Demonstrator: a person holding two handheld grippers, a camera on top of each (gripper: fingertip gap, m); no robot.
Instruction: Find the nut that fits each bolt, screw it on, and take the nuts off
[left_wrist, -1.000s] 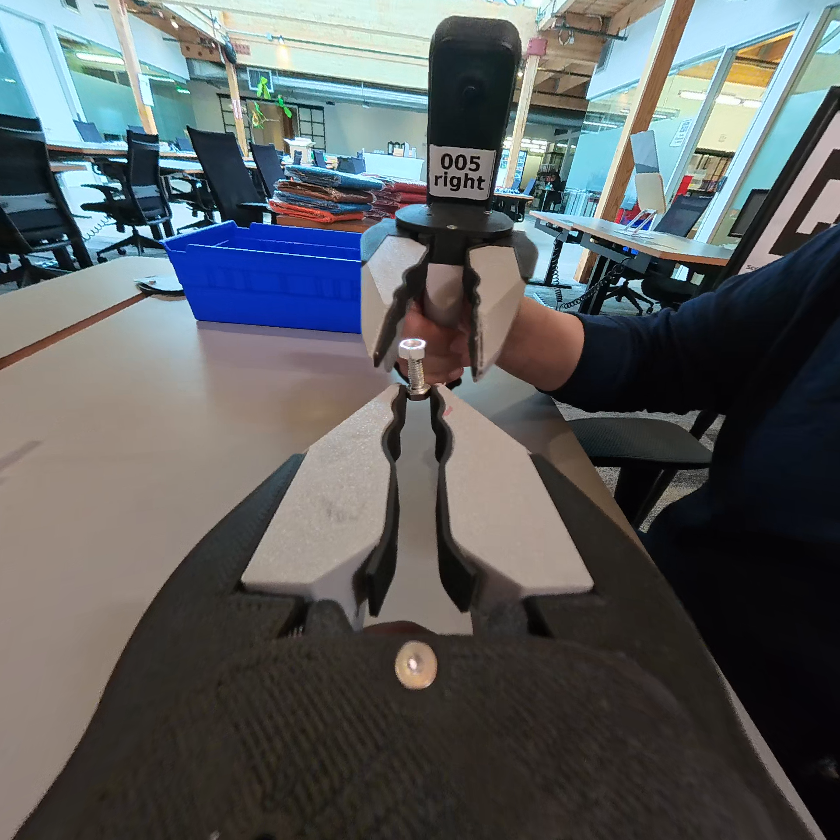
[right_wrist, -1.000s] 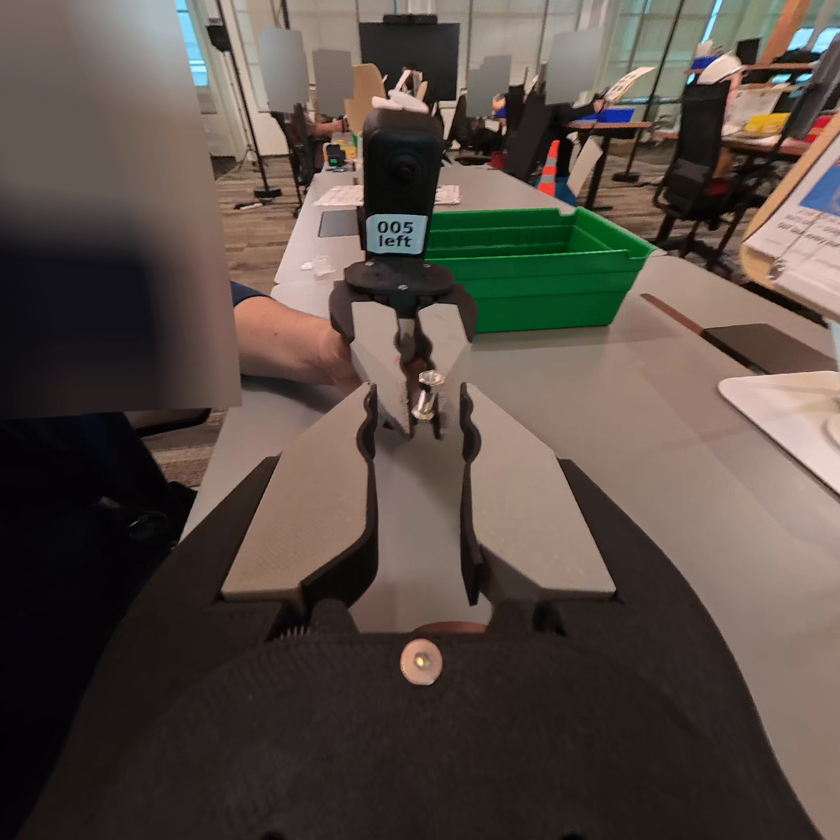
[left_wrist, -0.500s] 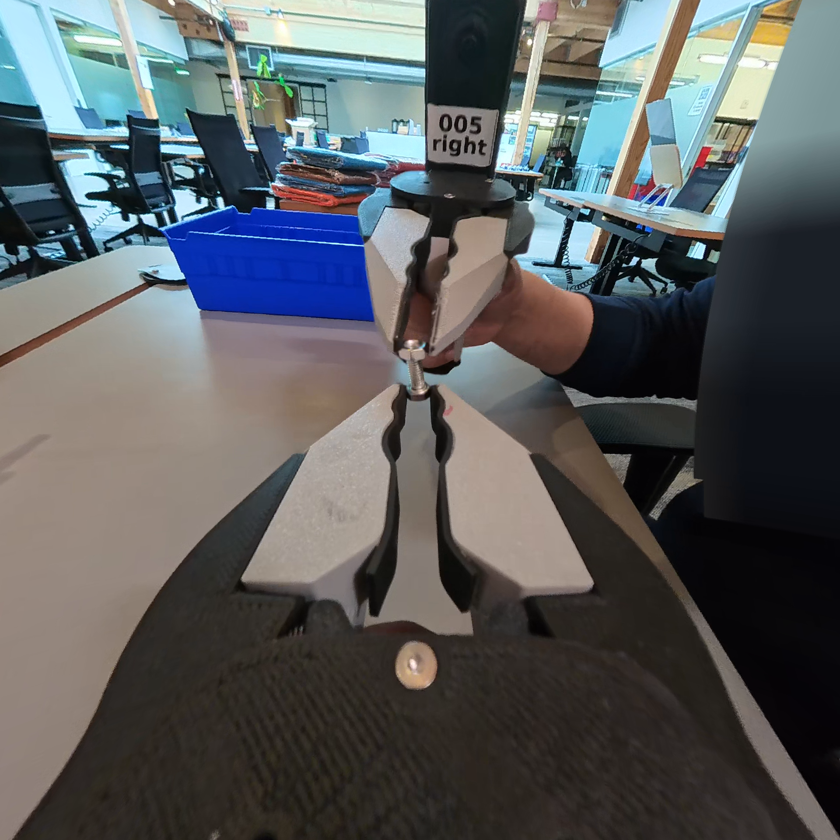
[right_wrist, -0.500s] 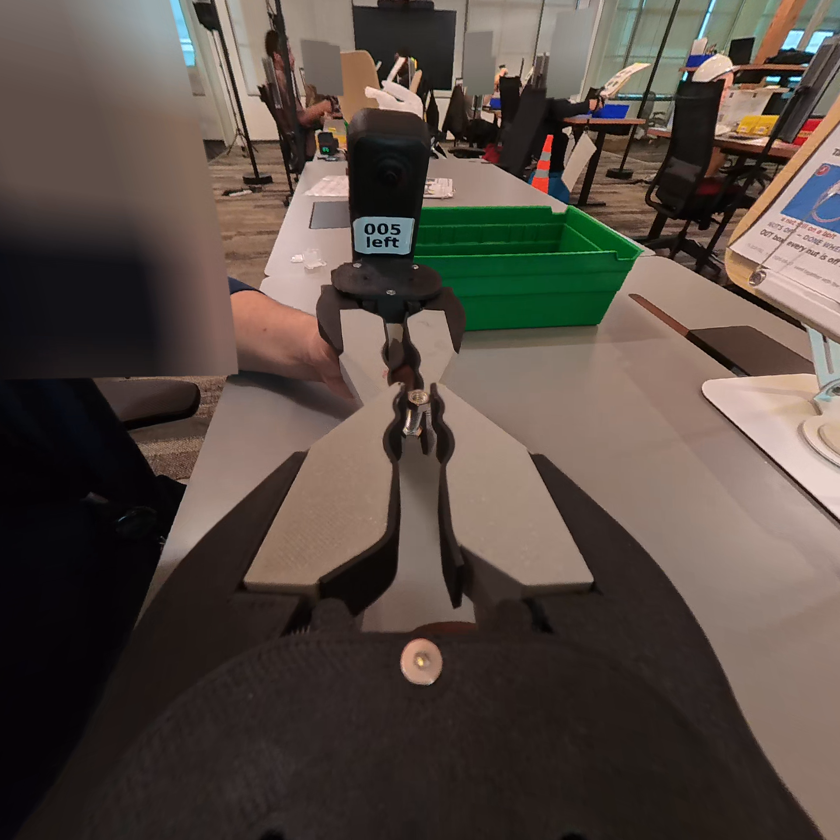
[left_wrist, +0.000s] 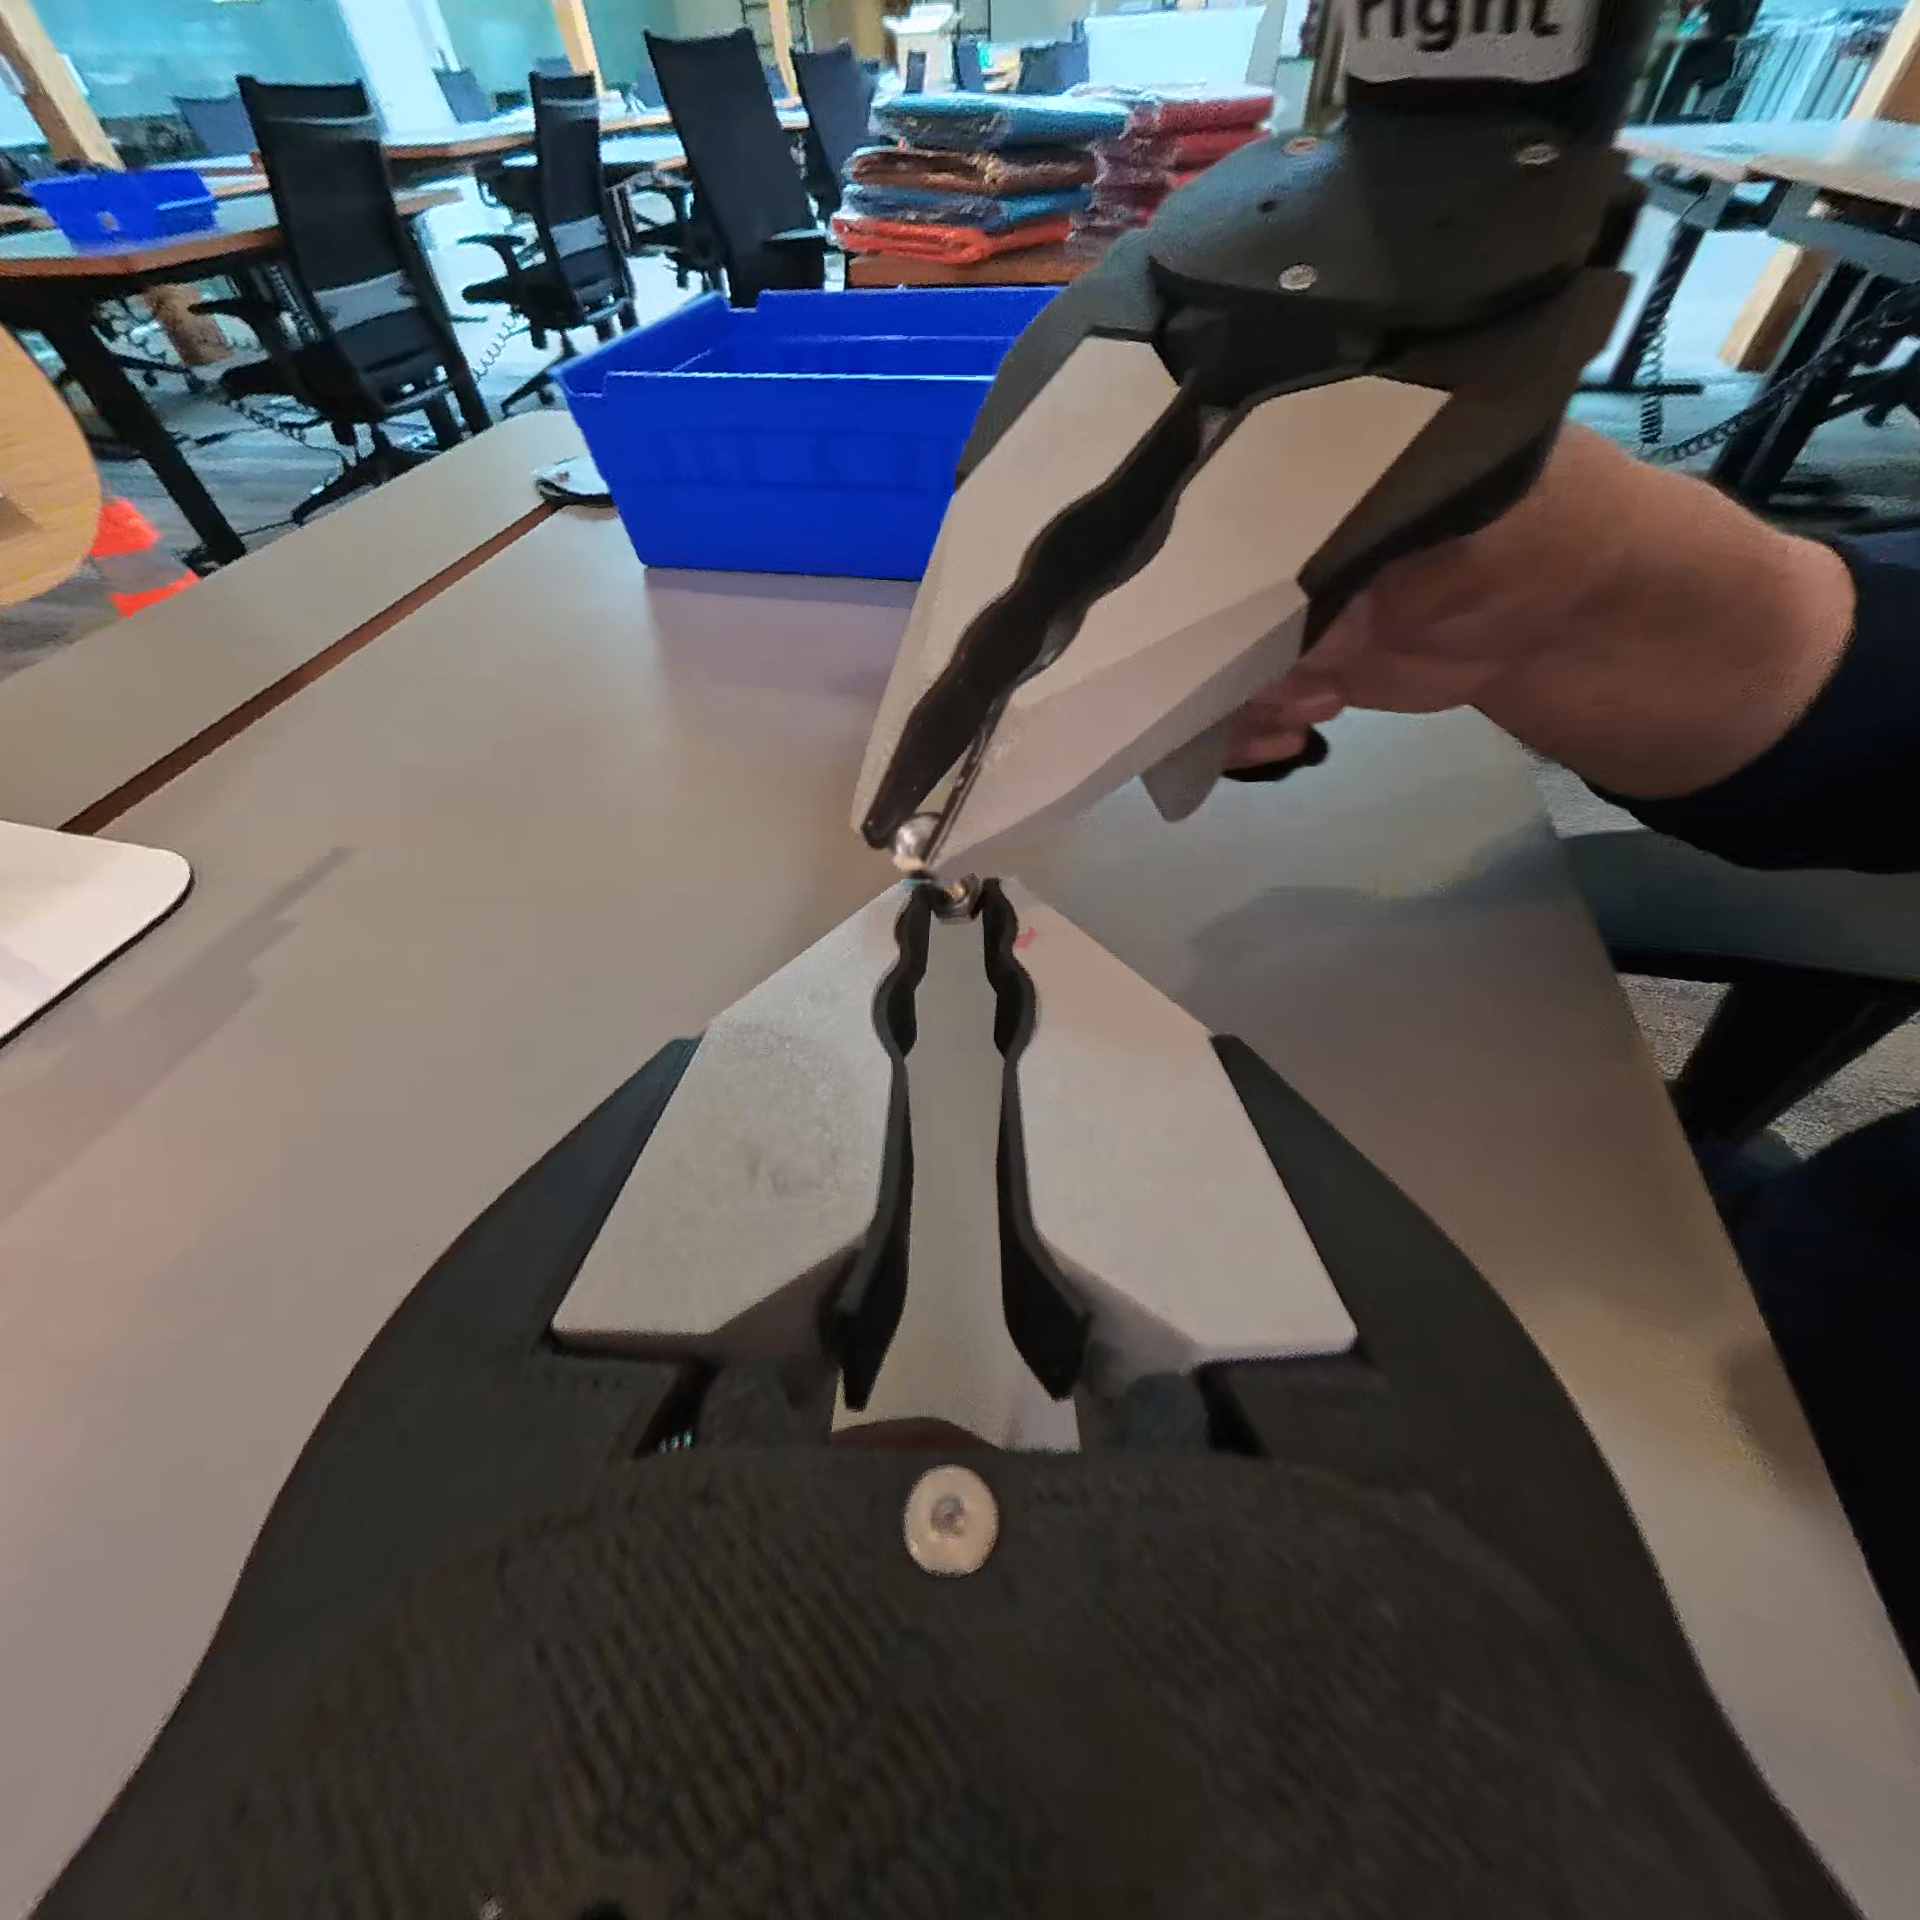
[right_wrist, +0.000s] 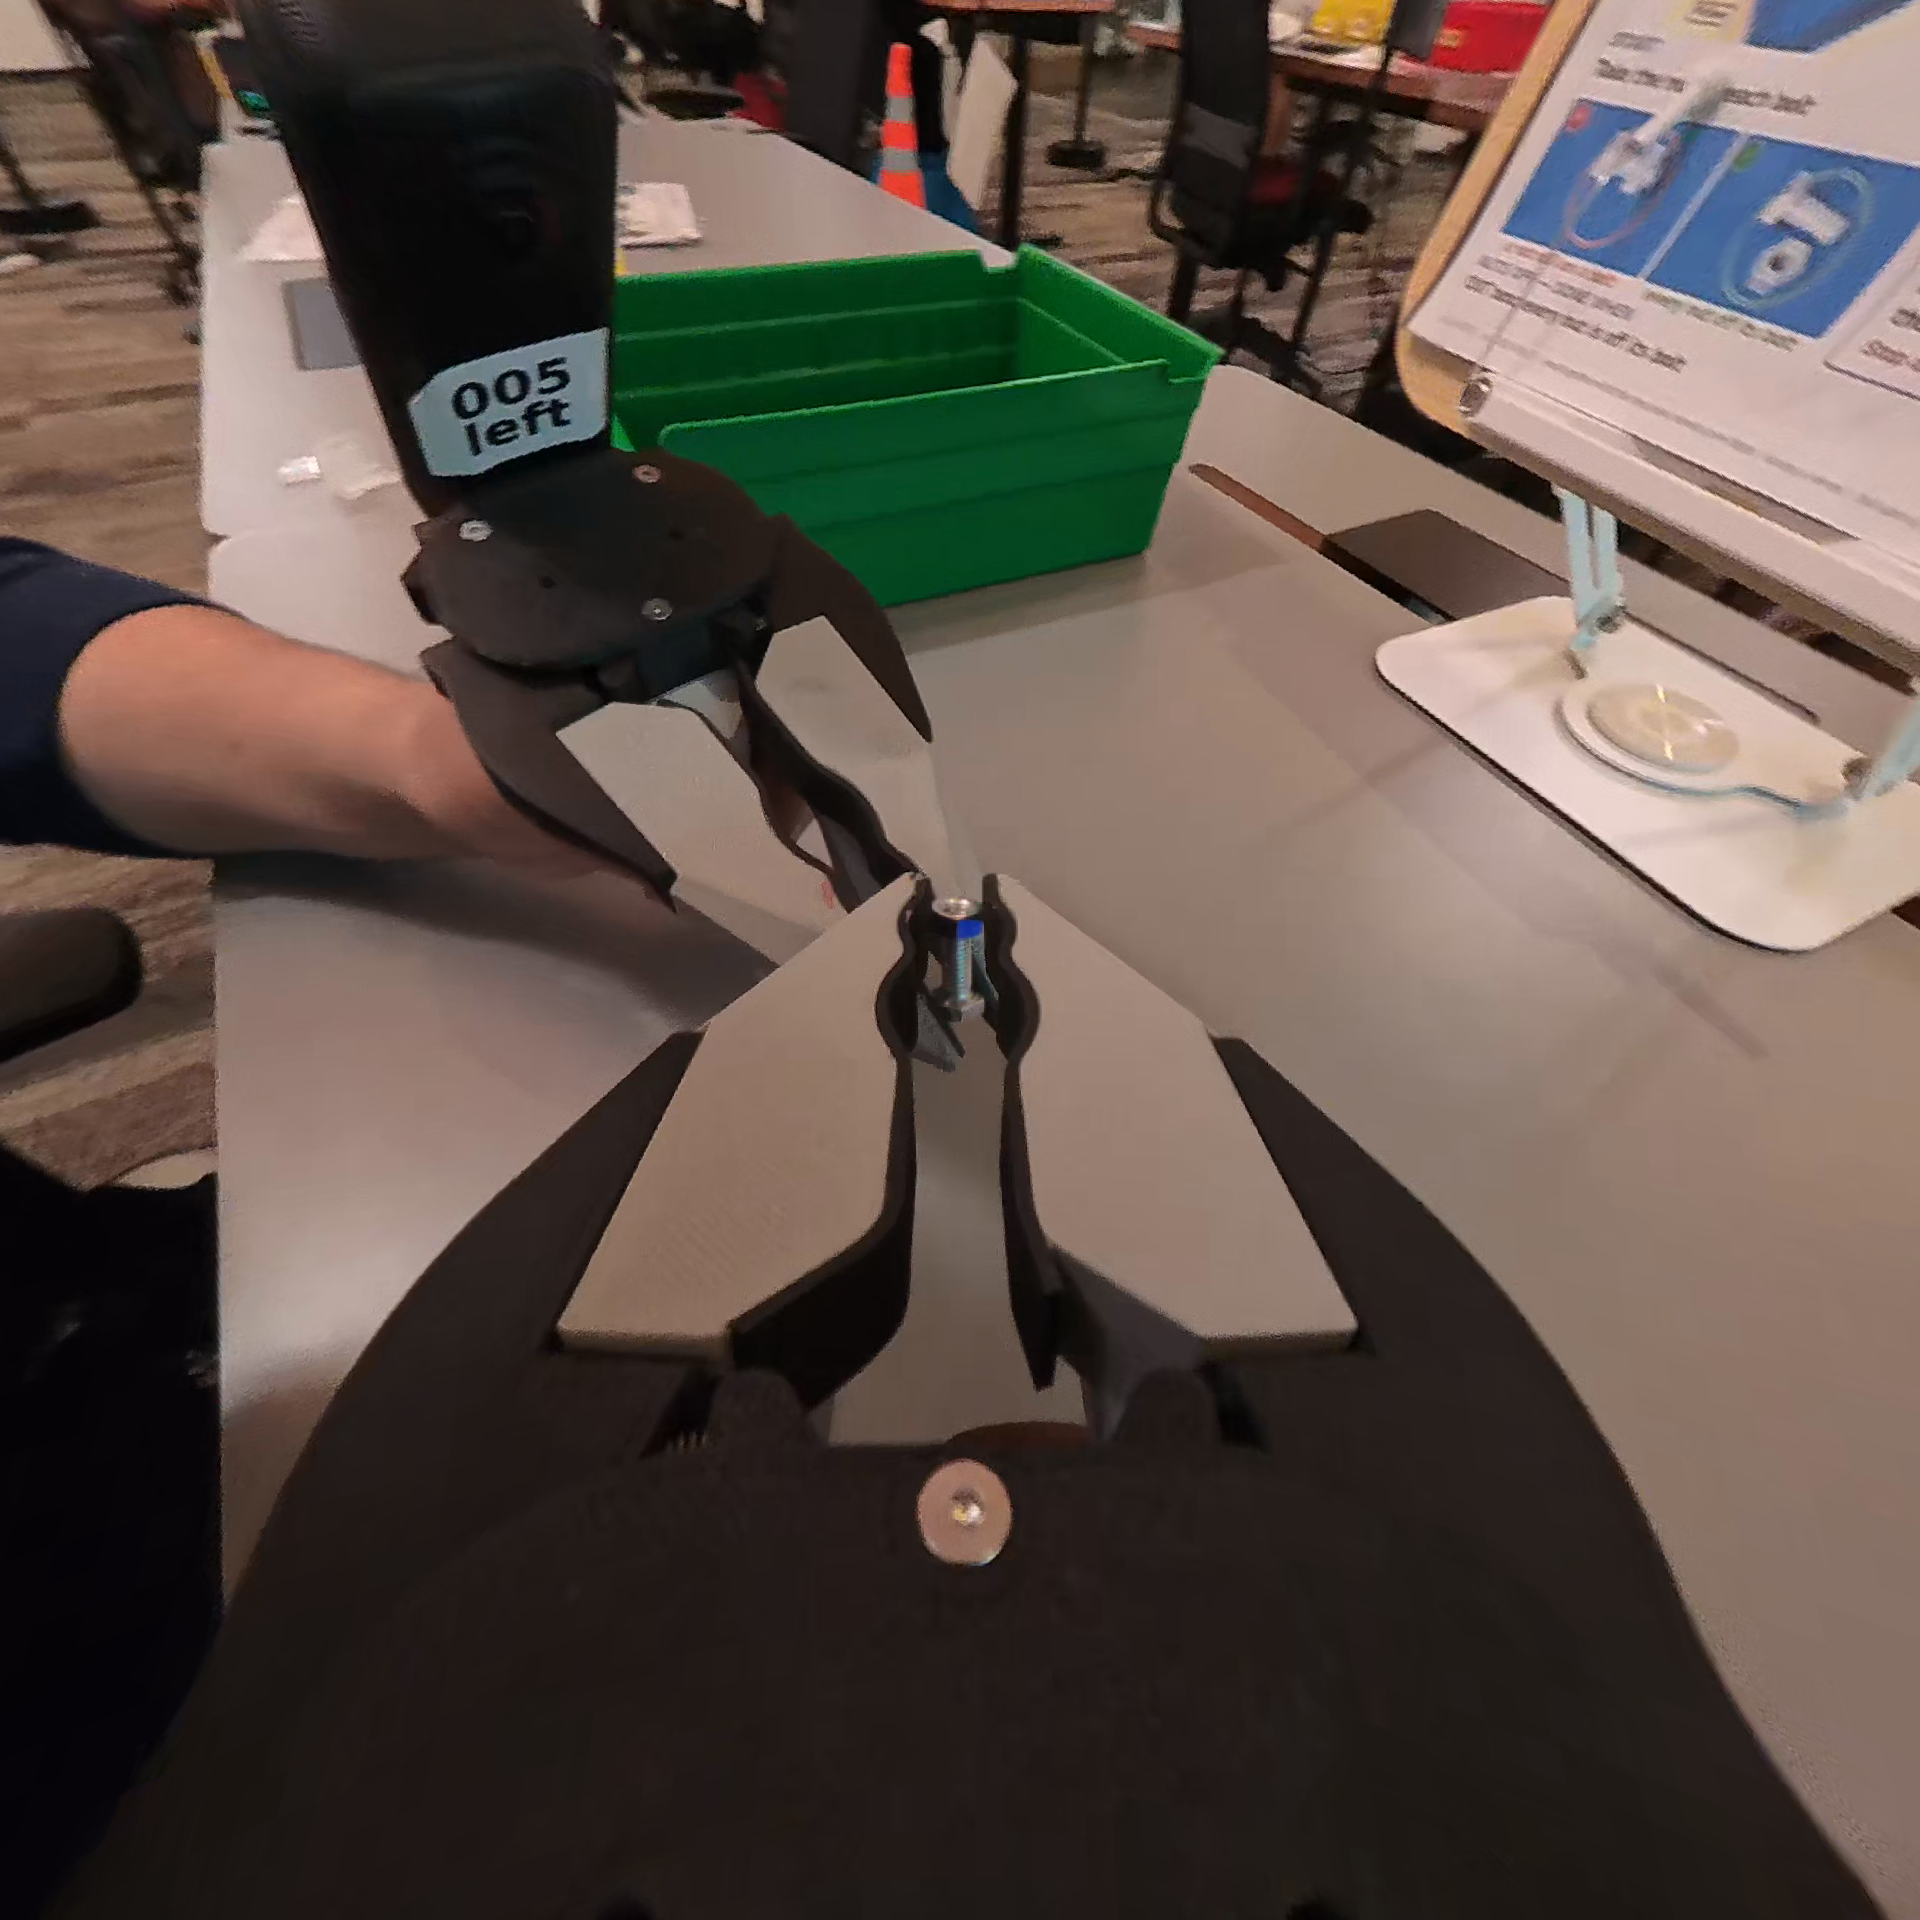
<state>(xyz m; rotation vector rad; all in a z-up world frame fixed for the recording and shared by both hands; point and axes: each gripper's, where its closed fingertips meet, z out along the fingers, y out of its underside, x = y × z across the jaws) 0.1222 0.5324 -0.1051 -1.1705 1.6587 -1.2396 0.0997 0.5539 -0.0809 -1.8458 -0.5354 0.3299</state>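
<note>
Left tongs (left_wrist: 951, 904) are closed on a small silver nut (left_wrist: 954, 902), pinched between the black tips, above the grey surface (left_wrist: 520, 779). In the right wrist view those same tongs come in from the left, and their tips sit low behind the right tongs' left finger.

Right tongs (right_wrist: 951, 920) are closed on the head of a silver bolt (right_wrist: 961, 961) w/ a blue mark just under the head. The head sits between the tips, socket end facing the camera; the threaded shank runs down toward the nut (right_wrist: 961, 1006) at its lower end. In the left wrist view the right tongs (left_wrist: 914, 836) slant down from the upper right, the rounded bolt head (left_wrist: 911, 836) caught at their tips just above the nut. Both pairs of tongs meet tip to tip in the air, bolt and nut joined between them.

A hand (left_wrist: 1558, 623) in a dark sleeve holds the right tool; a forearm (right_wrist: 260, 758) holds the left one.

Elsewhere: a blue bin (left_wrist: 790, 457) at the far edge of the surface in the left view, a green bin (right_wrist: 914, 416) beyond the tongs in the right view, and an instruction sheet on a white stand (right_wrist: 1662, 707) to the right. Office chairs and desks fill the background.
</note>
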